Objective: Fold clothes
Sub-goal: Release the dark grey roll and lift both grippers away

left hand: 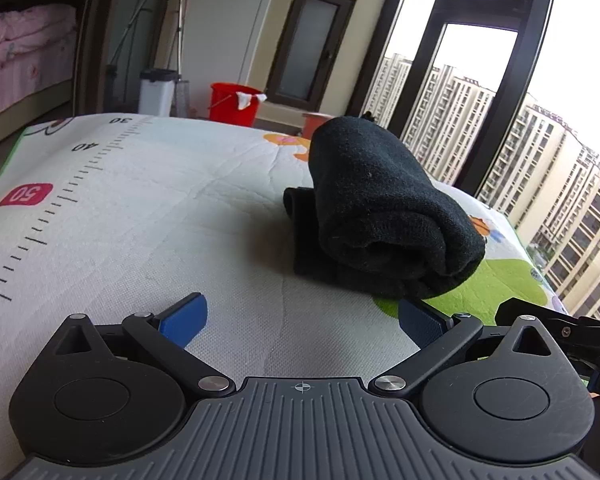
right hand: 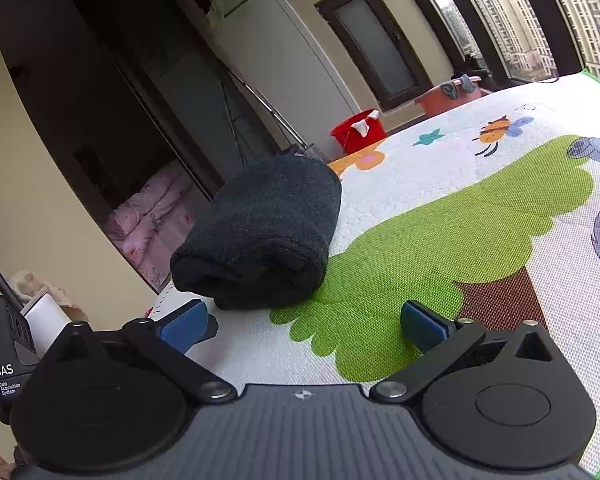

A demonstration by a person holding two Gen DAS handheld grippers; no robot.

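The dark, thick knitted garment, folded into a bundle, rests free on the printed play mat. Left gripper and right gripper sit just before it, fingers wide, empty. A clumsy nudge could unroll it.

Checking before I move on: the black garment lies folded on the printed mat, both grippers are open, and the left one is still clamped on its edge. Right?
Not quite. The left gripper holds nothing: the left wrist view shows its blue pads apart with bare mat between them. The rest stands: the black garment lies folded on the mat and the right gripper is open too.
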